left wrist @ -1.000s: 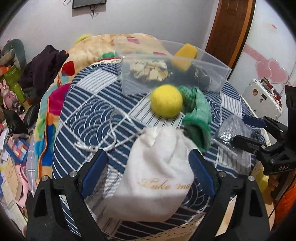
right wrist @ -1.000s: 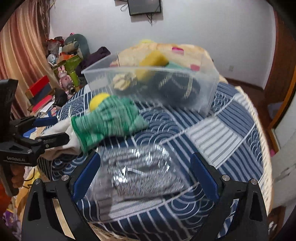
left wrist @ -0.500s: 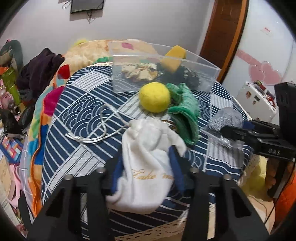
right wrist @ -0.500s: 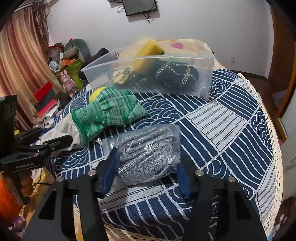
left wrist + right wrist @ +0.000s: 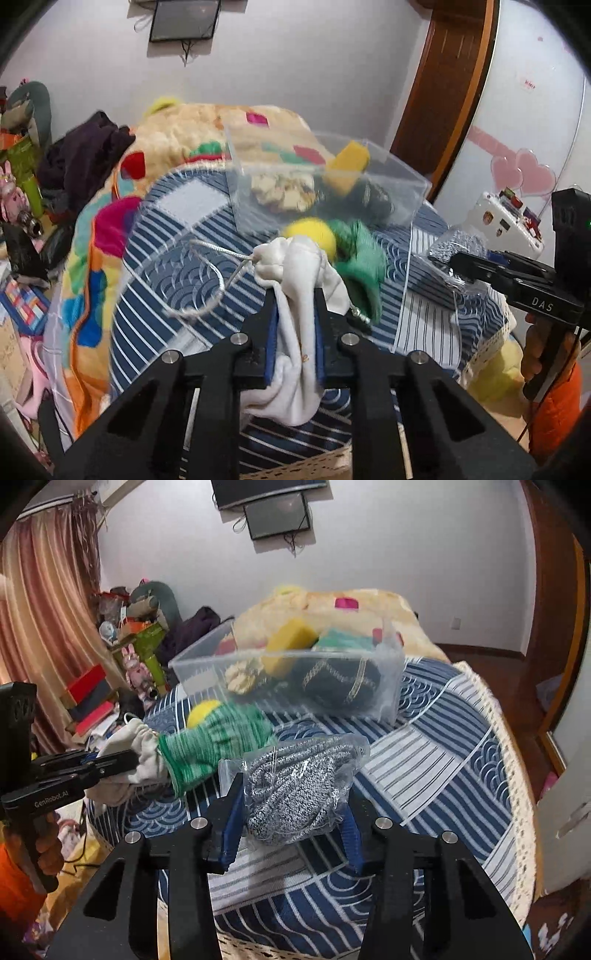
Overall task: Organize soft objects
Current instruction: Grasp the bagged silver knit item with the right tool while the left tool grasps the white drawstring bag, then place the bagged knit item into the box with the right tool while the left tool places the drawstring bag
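the left tool (image 5: pixel 294 325) is clamped on the white drawstring pouch (image 5: pixel 299 280), raised just in front of the clear bin (image 5: pixel 291 675), likely for dropping in. the right tool (image 5: pixel 293 827) is clamped on the bagged grey knit (image 5: pixel 295 790), also in front of the bin, near the green glove (image 5: pixel 218 742).

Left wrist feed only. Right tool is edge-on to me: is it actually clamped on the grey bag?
Observer: Yes. The right tool is shut on the bagged grey knit, with a blue pad on each side.
Operator: What's the green blur past my pouch?
Observer: A green glove, lying flat. Its cuff touches the white pouch in your left tool.
Operator: Bin contents?
Observer: The clear bin has a dark gold-trimmed item at its right end.
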A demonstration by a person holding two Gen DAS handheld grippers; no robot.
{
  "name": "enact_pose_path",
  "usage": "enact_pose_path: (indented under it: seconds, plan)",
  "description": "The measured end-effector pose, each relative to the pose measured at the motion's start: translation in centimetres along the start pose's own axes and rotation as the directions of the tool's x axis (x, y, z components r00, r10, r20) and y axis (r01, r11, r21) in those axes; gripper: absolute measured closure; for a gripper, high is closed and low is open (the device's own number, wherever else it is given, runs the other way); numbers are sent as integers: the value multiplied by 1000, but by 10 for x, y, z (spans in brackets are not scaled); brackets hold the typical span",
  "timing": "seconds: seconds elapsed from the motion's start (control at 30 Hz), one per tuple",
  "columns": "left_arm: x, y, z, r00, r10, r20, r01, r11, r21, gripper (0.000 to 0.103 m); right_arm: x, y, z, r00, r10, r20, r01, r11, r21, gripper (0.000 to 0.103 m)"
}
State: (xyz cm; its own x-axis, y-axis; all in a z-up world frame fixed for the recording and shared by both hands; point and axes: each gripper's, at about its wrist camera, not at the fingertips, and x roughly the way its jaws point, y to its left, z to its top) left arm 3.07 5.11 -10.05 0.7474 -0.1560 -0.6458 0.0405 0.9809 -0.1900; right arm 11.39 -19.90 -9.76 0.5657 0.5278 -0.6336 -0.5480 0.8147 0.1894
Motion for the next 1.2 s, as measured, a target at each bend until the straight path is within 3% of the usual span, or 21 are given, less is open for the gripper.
enact_pose_path:
  seconds: [0.23, 0.6, 0.93, 1.2]
  plan:
    - [-18, -1, 30, 994, 35, 105, -38, 999, 27, 87, -10, -4, 24, 997, -16, 78, 15, 1000, 11, 61]
    - [-22, -10, 87, 969, 38, 243, -53, 997, 56, 87, -15, -6, 71, 979, -56, 197, 60, 998, -15, 61]
    - [16, -14, 125, 966, 63, 250, -82, 995, 65, 87, 8, -6, 100, 973, -91, 212, 100, 995, -32, 61]
    - [60, -2, 140, 976, 72, 206, -77, 997, 12, 87, 39, -16, 110, 977, -158, 146, 165, 986, -33, 61]
